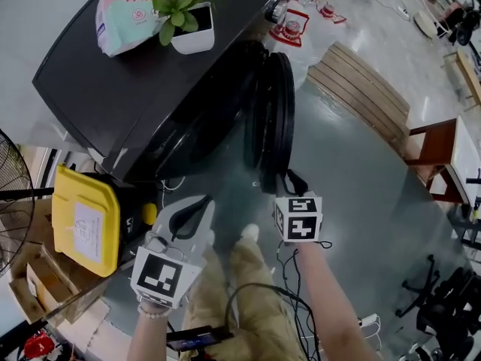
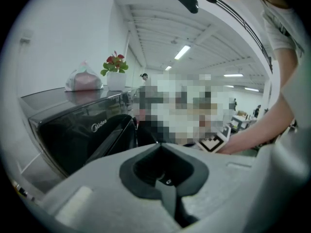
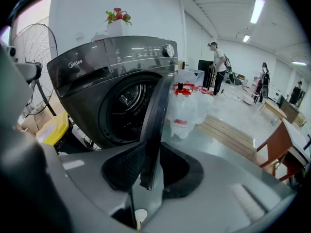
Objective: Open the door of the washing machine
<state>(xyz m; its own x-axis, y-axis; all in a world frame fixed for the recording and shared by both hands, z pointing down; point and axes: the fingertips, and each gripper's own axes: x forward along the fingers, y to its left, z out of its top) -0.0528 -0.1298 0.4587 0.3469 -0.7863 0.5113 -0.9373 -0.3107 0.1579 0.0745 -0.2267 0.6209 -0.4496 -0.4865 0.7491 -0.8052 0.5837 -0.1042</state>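
There's the washer (image 1: 128,96), the big dark block at the upper left of your head view. Its door (image 3: 156,106) is already off the drum opening and stands swung out, edge-on to you, so the job looks mostly done. Only the last of the swing seems left.

A yellow box (image 1: 86,220) sits low beside the washer, on the side away from the door, so it won't block anything.

Your right gripper (image 3: 150,171) comes at the door's free rim, tilted down. Its 2 fingers (image 3: 124,166) sit 1 on each face of the rim and look to be pinching it. That's a sensible hold, out where a pull should swing the door most easily.

Your left gripper (image 1: 197,207) hangs back in front of the washer, touching nothing, fingers pressed together and empty. It looks kept clear of the door's arc.

On the lid, a bag (image 1: 124,13) and a potted plant (image 1: 188,17) sit well back, where the door can't touch them.
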